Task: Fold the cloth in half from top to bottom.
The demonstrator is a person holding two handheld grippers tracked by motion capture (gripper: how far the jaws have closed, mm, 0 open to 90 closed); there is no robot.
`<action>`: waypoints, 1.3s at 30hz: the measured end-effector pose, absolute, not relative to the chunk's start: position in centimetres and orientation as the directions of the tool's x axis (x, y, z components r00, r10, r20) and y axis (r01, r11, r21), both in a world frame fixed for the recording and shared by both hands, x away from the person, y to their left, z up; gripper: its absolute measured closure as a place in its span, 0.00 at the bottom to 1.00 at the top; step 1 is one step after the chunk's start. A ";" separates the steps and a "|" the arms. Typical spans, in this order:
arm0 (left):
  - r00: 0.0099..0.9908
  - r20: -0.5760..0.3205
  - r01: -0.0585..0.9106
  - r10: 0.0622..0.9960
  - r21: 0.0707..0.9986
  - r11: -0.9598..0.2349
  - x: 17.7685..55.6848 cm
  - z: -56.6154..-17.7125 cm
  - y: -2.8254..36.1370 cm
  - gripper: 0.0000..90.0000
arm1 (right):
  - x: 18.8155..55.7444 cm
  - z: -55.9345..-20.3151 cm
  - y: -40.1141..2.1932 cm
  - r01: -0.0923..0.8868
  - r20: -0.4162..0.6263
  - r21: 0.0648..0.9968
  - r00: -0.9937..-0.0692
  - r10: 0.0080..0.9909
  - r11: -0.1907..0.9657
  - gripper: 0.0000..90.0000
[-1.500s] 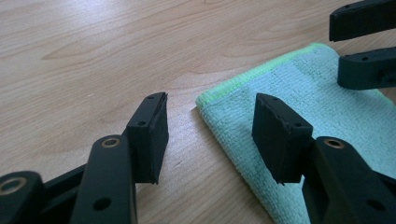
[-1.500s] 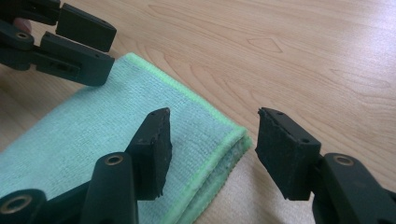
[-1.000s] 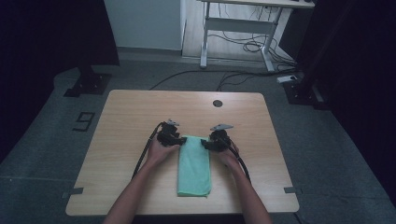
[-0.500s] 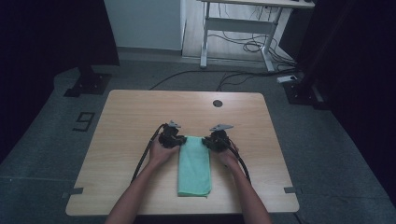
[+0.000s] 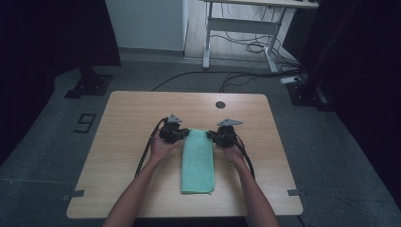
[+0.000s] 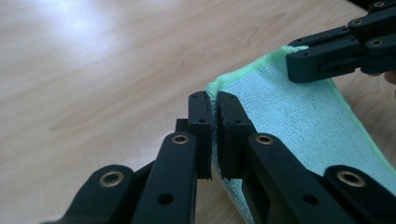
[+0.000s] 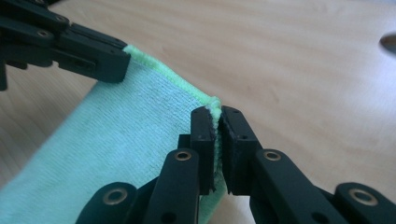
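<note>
A folded green cloth [image 5: 198, 161] lies on the light wooden surface [image 5: 127, 113], a long narrow strip running from its far end, between the two grippers, to its near end close to the near edge of the surface. It sits a little right of the middle of the surface.

The left gripper [image 5: 176, 135] is at the far left corner of the cloth, held in the person's left hand [image 5: 161, 149]. In the left gripper view its two black fingers [image 6: 200, 126] are pressed together on the cloth's edge, with a thin line of green fabric caught between them. The jaws have just been closing, and the cloth corner is between them. The corner stands raised off the wood, the fabric sloping down from it toward the near side.

The right gripper [image 5: 222, 137] is at the far right corner, held in the right hand [image 5: 232, 152]. In the right gripper view its fingers [image 7: 203, 135] pinch the hemmed corner in the same way, the bright green hem showing just above the fingertips. Its jaws too have just been closing on the fabric. The far edge of the cloth stretches between the two grippers, and each gripper view shows the other gripper clamped on the opposite corner.

A dark round hole [image 5: 220, 104] is set in the surface beyond the right gripper, well apart from the cloth. Black cables trail from both grippers back along the forearms. On the grey floor beyond the surface stands a white desk frame [image 5: 236, 35] with loose cables under it.
</note>
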State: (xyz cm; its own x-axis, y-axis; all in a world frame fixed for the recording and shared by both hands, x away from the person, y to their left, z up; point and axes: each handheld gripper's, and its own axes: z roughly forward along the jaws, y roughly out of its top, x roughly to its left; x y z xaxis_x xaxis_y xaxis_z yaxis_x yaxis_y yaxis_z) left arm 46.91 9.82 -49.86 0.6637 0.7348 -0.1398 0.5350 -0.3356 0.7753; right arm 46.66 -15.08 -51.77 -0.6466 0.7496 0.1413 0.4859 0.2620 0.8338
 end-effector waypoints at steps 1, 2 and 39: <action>0.664 -0.140 0.535 0.735 0.775 -0.336 46.9 -49.9 9.8 0.94 | 46.7 -51.8 -15.1 0.486 0.141 0.834 -0.647 0.750 0.262 0.93; 0.669 -0.137 0.525 0.731 0.783 -0.334 46.9 -49.5 9.9 0.94 | 46.7 -51.1 -15.2 0.467 0.135 0.848 -0.648 0.750 0.250 0.93; 0.782 -0.061 0.359 0.621 0.857 -0.368 38.6 -48.8 10.5 0.93 | 38.6 -50.7 -17.2 0.336 0.091 0.908 -0.740 0.667 0.249 0.92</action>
State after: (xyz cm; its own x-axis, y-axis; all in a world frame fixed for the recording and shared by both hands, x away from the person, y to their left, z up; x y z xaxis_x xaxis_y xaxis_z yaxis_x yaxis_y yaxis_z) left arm 38.62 10.52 -48.79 0.7815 0.6209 -0.0608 0.3594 -0.3684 0.8574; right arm 38.60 -17.19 -50.67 -0.7400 0.6665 0.0906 0.3358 0.2494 0.9083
